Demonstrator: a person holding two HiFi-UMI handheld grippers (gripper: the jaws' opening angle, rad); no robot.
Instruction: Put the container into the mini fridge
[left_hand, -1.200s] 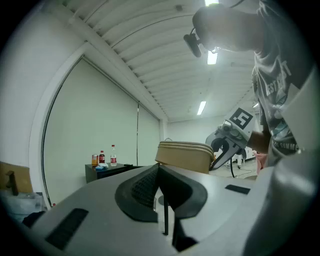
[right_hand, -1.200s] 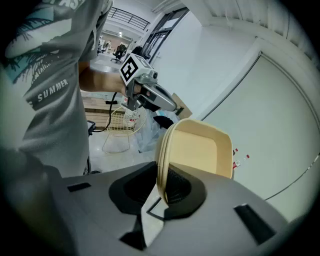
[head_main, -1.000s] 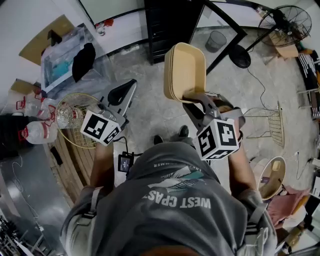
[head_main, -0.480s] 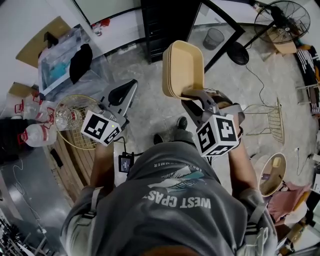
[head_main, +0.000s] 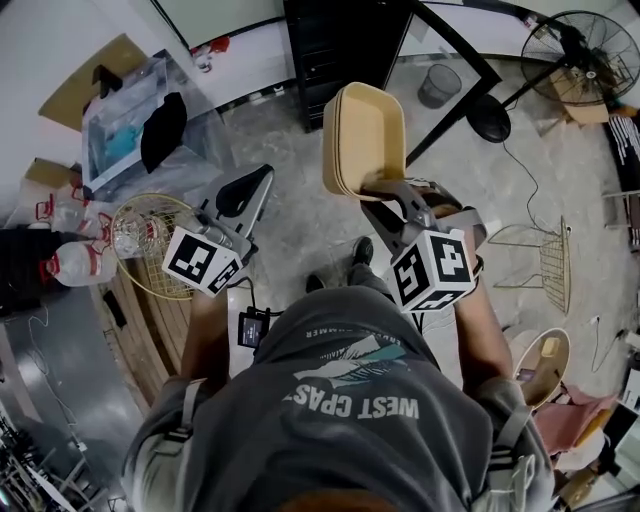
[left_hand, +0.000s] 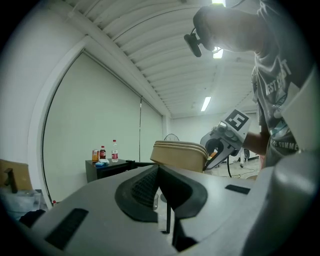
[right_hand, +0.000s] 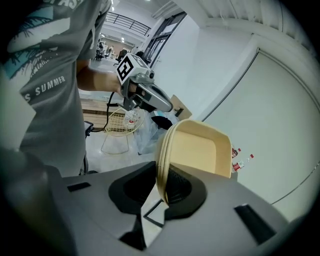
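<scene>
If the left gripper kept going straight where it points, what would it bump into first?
Likely the tan rectangular container held in the right gripper, just beyond the left gripper; depth is unclear.

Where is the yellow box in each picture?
Head view: the container is upper middle, standing on edge in the right gripper.
Left gripper view: the container is in the centre, just above the jaws.
Right gripper view: the container is in the centre, pinched between the jaws.
Shared landmark: the person's grey T-shirt.
</scene>
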